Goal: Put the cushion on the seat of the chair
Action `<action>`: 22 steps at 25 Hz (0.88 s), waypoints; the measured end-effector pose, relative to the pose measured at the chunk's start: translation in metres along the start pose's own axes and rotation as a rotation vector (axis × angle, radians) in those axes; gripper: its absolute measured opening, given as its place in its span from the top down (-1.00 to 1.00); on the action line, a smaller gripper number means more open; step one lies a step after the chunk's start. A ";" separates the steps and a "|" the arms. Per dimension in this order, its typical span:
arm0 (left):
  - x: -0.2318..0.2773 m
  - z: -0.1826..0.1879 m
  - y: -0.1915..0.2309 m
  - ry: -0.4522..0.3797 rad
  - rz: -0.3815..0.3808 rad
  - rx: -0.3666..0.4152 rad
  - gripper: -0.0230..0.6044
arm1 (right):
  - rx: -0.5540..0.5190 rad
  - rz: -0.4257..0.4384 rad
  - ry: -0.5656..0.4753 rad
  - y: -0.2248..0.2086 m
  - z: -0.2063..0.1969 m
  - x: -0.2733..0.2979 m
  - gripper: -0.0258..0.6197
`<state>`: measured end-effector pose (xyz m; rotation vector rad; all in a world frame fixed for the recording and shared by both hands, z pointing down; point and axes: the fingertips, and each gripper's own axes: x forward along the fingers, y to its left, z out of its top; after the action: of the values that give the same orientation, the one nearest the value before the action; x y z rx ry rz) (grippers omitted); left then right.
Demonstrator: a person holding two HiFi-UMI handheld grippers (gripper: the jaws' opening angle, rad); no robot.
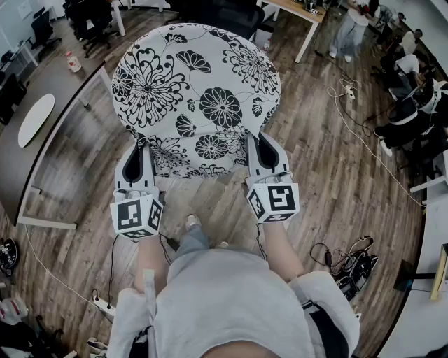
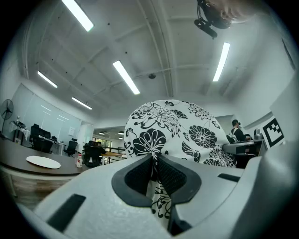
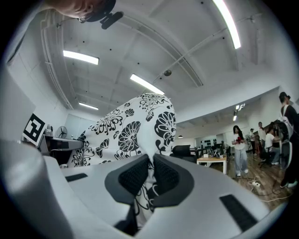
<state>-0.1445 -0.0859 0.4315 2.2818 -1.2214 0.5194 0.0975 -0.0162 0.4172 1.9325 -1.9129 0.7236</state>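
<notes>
Most of the head view is wood floor (image 1: 336, 182), and the cushion (image 1: 199, 98) hangs above it, resting on nothing, spread out ahead of the person. It is a big, roughly round pad, white with black flowers. Its broad face is turned up toward the head camera and its near edge lies toward the person's body.

Just past its far edge a dark chair (image 1: 224, 12) peeks out, mostly covered by the cushion, so the seat itself cannot be seen. I take this to be the target. It lies straight ahead of both hands and about equally far from each, so neither arm leads.

The left tongs (image 1: 136, 155) are clamped on the cushion's near-left edge and the right tongs (image 1: 260, 150) on its near-right edge, well apart. Each gripper view shows a fold of the printed fabric pinched tight between the dark pads (image 2: 140, 175).

The next move looks like a carry forward and then down. Both hands should stay level so the pad lands flat on the seat and does not tip off one side.
</notes>
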 end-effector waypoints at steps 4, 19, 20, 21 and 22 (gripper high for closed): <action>0.000 0.001 0.000 -0.001 -0.002 0.003 0.84 | -0.002 -0.002 -0.002 0.000 0.000 -0.001 0.83; 0.000 0.000 0.001 -0.013 -0.006 0.021 0.84 | -0.001 -0.010 -0.026 0.002 -0.003 -0.001 0.83; 0.000 0.000 0.001 -0.014 -0.007 0.024 0.84 | 0.001 -0.011 -0.026 0.002 -0.003 -0.001 0.83; 0.001 0.000 0.001 -0.015 -0.009 0.028 0.84 | 0.005 -0.012 -0.027 0.002 -0.003 -0.001 0.83; 0.001 0.000 0.002 -0.017 -0.012 0.031 0.84 | 0.010 -0.014 -0.030 0.002 -0.004 -0.001 0.83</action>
<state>-0.1454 -0.0874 0.4319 2.3222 -1.2152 0.5195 0.0951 -0.0135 0.4196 1.9709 -1.9148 0.7054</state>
